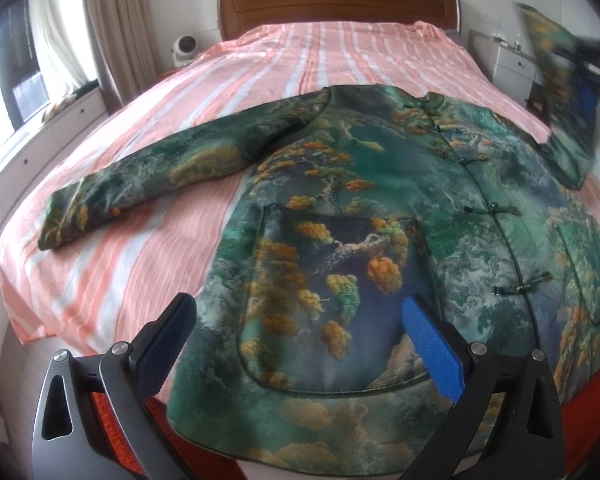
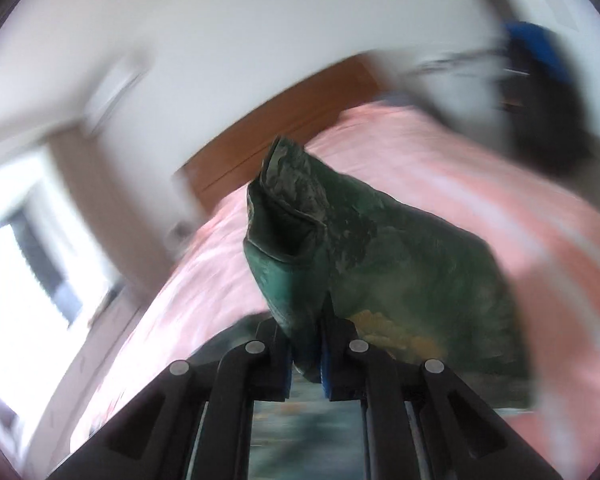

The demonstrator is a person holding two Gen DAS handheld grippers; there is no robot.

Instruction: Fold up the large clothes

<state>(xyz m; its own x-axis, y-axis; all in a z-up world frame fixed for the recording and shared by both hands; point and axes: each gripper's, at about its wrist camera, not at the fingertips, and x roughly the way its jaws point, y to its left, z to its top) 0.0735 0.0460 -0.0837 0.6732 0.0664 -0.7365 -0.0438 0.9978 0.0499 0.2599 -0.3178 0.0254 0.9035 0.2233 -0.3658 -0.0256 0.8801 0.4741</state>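
Your left wrist view gives the whole layout: jacket (image 1: 400, 216) lies flat, front up, on the striped sheet (image 1: 260, 76), collar toward the headboard (image 1: 336, 0), hem hanging over the bed's near edge. One sleeve (image 1: 168, 176) stretches out flat on the sheet, away from the jacket body on the window side. The other sleeve (image 1: 560, 80) is lifted off the bed on the far side of the jacket, blurred, with your right claw (image 1: 592, 60) on it. A white fan (image 1: 184, 48) sits beside the headboard, a white nightstand (image 1: 514, 68) on the other side.

Your right wrist view shows what that one can't: right claw (image 2: 306, 360) pinched narrow on the cuff (image 2: 288, 240), fabric squeezed between the blue pads, cuff end sticking up past the fingertips toward the headboard (image 2: 292, 120). Everything else there is motion-smeared; a dark and blue shape (image 2: 540, 92) shows above the bed, can't tell what it is.

Your left claw (image 1: 300, 344) is spread wide, holding nothing, hovering over the jacket's hem and the patch pocket (image 1: 340, 280). Whether its fingers (image 1: 436, 352) touch the fabric, can't tell.
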